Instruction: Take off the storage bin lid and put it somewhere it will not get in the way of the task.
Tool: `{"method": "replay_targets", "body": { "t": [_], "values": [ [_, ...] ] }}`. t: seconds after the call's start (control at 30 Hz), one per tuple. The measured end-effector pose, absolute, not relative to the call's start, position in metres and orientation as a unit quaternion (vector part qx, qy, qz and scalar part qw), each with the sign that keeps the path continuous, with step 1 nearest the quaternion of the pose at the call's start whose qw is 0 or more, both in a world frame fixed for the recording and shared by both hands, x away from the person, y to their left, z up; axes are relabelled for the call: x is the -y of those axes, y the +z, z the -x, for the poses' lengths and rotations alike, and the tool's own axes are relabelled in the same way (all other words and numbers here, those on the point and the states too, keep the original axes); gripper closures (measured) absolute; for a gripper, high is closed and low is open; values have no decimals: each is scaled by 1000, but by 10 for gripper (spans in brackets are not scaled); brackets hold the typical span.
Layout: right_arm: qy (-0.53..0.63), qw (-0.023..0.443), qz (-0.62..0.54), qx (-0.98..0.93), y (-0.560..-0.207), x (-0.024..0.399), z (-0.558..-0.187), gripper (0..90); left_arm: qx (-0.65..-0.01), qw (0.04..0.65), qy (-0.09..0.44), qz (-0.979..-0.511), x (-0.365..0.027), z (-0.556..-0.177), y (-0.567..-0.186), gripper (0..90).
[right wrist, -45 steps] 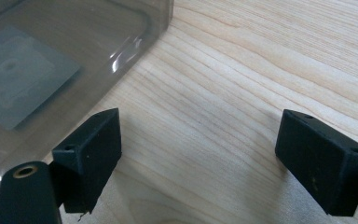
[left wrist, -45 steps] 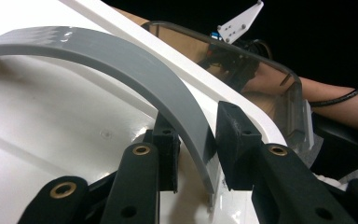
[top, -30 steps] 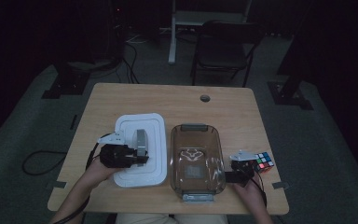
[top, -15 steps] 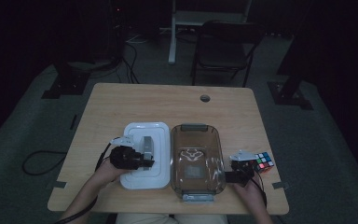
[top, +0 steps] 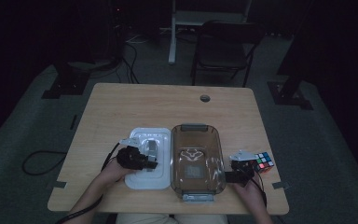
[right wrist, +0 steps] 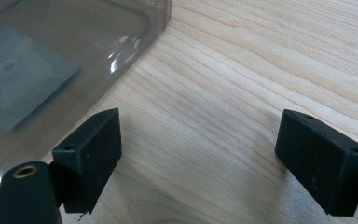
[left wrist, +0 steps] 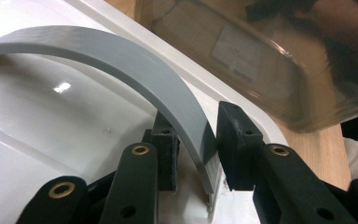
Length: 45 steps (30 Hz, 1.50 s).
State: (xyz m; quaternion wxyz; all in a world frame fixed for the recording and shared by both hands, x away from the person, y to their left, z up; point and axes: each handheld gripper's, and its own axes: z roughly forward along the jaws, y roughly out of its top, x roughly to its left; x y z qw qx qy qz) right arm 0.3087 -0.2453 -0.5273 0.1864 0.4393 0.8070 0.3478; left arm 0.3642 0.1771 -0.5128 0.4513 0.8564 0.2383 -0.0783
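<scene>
A white lid point(top: 142, 179) lies on the table just left of the clear brown container point(top: 196, 158). My left gripper point(top: 148, 158) is shut on the lid's arched grey handle point(left wrist: 121, 60), one pad on each face of the band's near end point(left wrist: 196, 144). The lid's glossy white top point(left wrist: 51, 107) is below the jaws and the container wall point(left wrist: 270, 60) is just beyond. My right gripper point(top: 239, 167) rests at the container's right side, open, with bare wood between its jaws point(right wrist: 200, 140). The container's corner point(right wrist: 37, 46) sits to their left.
A colour cube point(top: 262, 162) lies on the table right of the right gripper. The wooden table point(top: 168, 107) has a cable hole point(top: 205, 98) near its far edge. A chair point(top: 226, 46) and stand legs are on the floor beyond.
The left gripper has come down and slightly right with the lid by its handle. The lid now sits lower and closer to the container. The right gripper has not moved.
</scene>
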Motion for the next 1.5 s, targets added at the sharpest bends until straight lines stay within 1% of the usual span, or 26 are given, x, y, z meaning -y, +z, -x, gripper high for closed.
{"method": "replay_targets", "body": {
  "t": [0.1,0.2,0.23,0.27,0.3,0.33,0.37,0.4,0.43,0.47,0.6,0.67,0.73,0.8,0.87,0.93,1.0,1.03,1.07,1.1,1.17,1.33,1.5],
  "values": [
    [348,186,-439,-807,-527,245,-309,143,-239,450,-81,-857,-176,-365,-515,694],
    [348,186,-439,-807,-527,245,-309,143,-245,445,-80,-857,-174,-366,-519,643],
    [348,186,-439,-807,-527,245,-309,143,-248,446,-77,-856,-174,-366,-519,643],
    [348,186,-440,-807,-527,245,-309,143,-250,444,-73,-857,-173,-365,-518,589],
    [348,186,-440,-807,-527,245,-309,143,-251,442,-70,-858,-172,-364,-517,589],
    [348,186,-440,-807,-527,245,-309,143,-255,437,-56,-861,-170,-361,-514,491],
    [348,186,-440,-807,-527,245,-309,143,-255,437,-56,-861,-170,-361,-514,488],
    [348,186,-440,-807,-527,245,-309,143,-257,433,-45,-863,-170,-359,-512,443],
    [348,186,-440,-807,-527,245,-309,143,-257,433,-45,-863,-170,-359,-512,396],
    [348,186,-439,-807,-527,245,-309,143,-264,429,-23,-864,-170,-358,-510,396],
    [347,186,-439,-807,-527,245,-309,143,-277,425,-8,-862,-172,-356,-508,384],
    [348,186,-439,-807,-527,245,-309,143,-281,427,-1,-859,-174,-354,-507,305],
    [348,186,-439,-807,-527,245,-309,143,-284,436,13,-854,-177,-351,-505,297],
    [348,187,-439,-807,-527,245,-309,143,-307,452,22,-837,-182,-349,-501,257],
    [348,187,-439,-807,-527,245,-309,143,-317,453,33,-832,-185,-347,-499,166],
    [348,187,-439,-807,-527,245,-309,143,-321,455,37,-830,-186,-346,-497,165],
    [348,187,-439,-807,-527,245,-309,143,-333,461,54,-820,-192,-342,-493,165],
    [348,187,-439,-807,-527,245,-309,143,-333,461,54,-820,-192,-342,-493,140],
    [348,187,-439,-807,-527,245,-309,143,-339,461,62,-818,-193,-341,-492,72],
    [348,187,-439,-807,-527,245,-309,143,-345,458,65,-817,-195,-341,-491,72],
    [348,187,-439,-807,-527,245,-309,143,-356,457,67,-813,-200,-339,-490,19],
    [348,187,-439,-807,-527,245,-309,143,-382,441,113,-805,-211,-333,-491,19],
    [348,187,-439,-807,-527,245,-309,143,-389,438,119,-802,-220,-329,-493,18]
  ]
}}
